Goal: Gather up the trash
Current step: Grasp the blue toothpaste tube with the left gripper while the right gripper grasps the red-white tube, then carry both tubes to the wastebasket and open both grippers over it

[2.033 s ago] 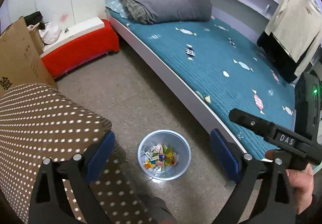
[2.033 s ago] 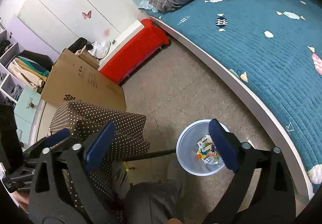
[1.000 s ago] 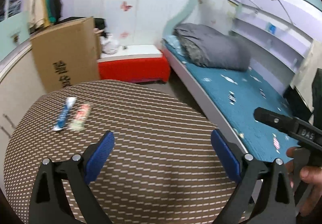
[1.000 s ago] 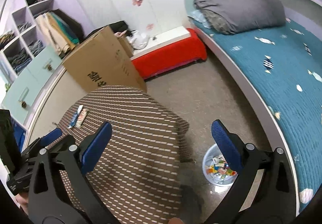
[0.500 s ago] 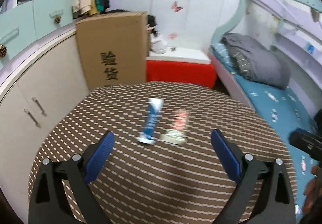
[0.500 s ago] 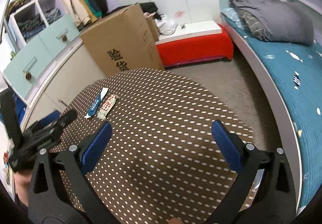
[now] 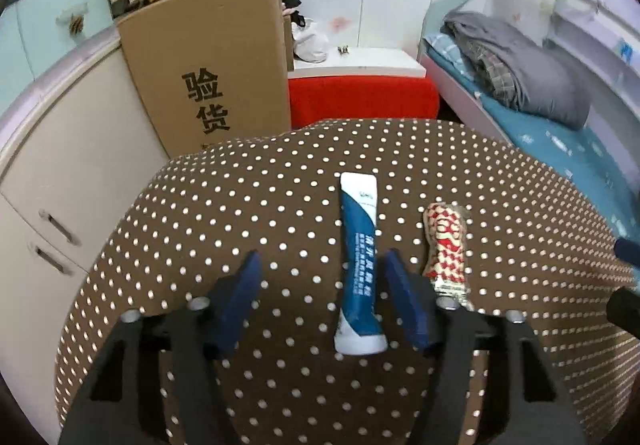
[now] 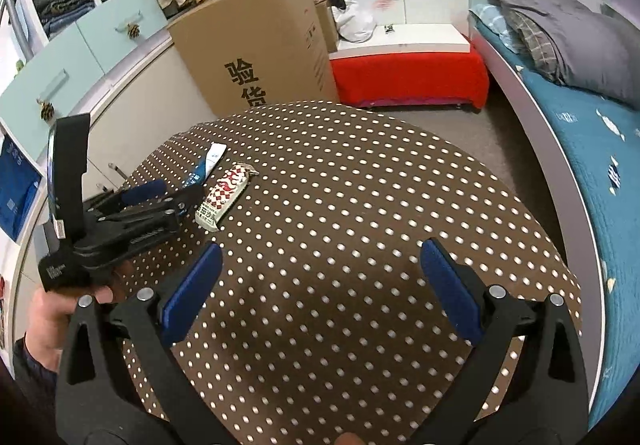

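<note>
Trash on the dotted table (image 7: 240, 213): a blue-and-white tube (image 7: 359, 265) and a red-and-white checked wrapper (image 7: 446, 249) lie side by side, close but apart, their long axes running nearly parallel and away from the left camera. The left tongs (image 7: 320, 289) point down at the tube and straddle it. The tube sits off-centre between the blue pads, close against the right-hand pad (image 7: 404, 301) and clear of the other. The jaws are half-wide and closing, with the tube between them but, as far as the view shows, not yet pinched. Its long axis runs along the line of the tongs, so the pads would close across its narrow width, near the capped end nearest the camera.

From the right wrist view, the left tongs (image 8: 168, 191) reach in from the left over the tube (image 8: 206, 165), with the wrapper (image 8: 226, 197) just beside their tip. The right tongs (image 8: 320, 285) stand wide and empty over bare cloth, well apart from both pieces. The left hand (image 8: 48, 309) is plainly the nearer, and the wrapper seems left for a later grasp.

Writing: the cardboard box (image 7: 208, 73) behind the table bears large black Chinese characters, 验货. The tube carries small white print down its blue side, too blurred to read. The wrapper's red marks and the lettering on the left tongs' handle cannot be made out.
</note>
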{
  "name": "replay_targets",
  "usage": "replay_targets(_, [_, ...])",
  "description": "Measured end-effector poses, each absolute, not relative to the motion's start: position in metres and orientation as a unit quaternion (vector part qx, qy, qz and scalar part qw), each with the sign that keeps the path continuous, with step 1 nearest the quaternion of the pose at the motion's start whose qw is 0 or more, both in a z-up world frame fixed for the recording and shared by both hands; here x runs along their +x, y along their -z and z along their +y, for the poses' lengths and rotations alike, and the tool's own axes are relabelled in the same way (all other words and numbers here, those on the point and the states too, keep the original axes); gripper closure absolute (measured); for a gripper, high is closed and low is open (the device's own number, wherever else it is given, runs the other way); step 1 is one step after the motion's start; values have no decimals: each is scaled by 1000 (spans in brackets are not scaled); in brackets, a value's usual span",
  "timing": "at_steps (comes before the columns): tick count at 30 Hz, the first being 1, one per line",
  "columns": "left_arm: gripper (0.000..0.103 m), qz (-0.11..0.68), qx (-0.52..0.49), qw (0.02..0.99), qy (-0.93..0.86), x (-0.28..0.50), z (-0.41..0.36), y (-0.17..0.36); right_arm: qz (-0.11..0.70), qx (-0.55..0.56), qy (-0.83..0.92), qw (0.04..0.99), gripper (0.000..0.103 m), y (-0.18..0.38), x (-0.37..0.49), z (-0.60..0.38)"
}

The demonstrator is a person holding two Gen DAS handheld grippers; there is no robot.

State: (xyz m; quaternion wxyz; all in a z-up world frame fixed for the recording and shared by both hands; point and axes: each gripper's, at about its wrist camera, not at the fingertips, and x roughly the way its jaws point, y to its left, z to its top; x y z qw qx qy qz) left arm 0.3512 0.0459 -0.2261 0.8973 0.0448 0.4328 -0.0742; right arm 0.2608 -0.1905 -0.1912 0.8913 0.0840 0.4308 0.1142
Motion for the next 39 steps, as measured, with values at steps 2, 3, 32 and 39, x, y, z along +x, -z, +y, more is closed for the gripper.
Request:
replay_targets(2, [91, 432, 24, 898, 79, 351, 53, 224, 436, 84, -119, 888, 6, 193, 268, -182])
replay_targets(3, [92, 434, 9, 897, 81, 350, 59, 224, 438, 84, -122, 887, 6, 195, 272, -177])
replay_targets(32, [92, 413, -63, 905, 82, 179, 78, 204, 428, 21, -180, 886, 93, 205, 150, -177])
replay_targets(39, [92, 424, -46, 897, 114, 148, 32, 207, 439, 24, -163, 883, 89, 209, 126, -207])
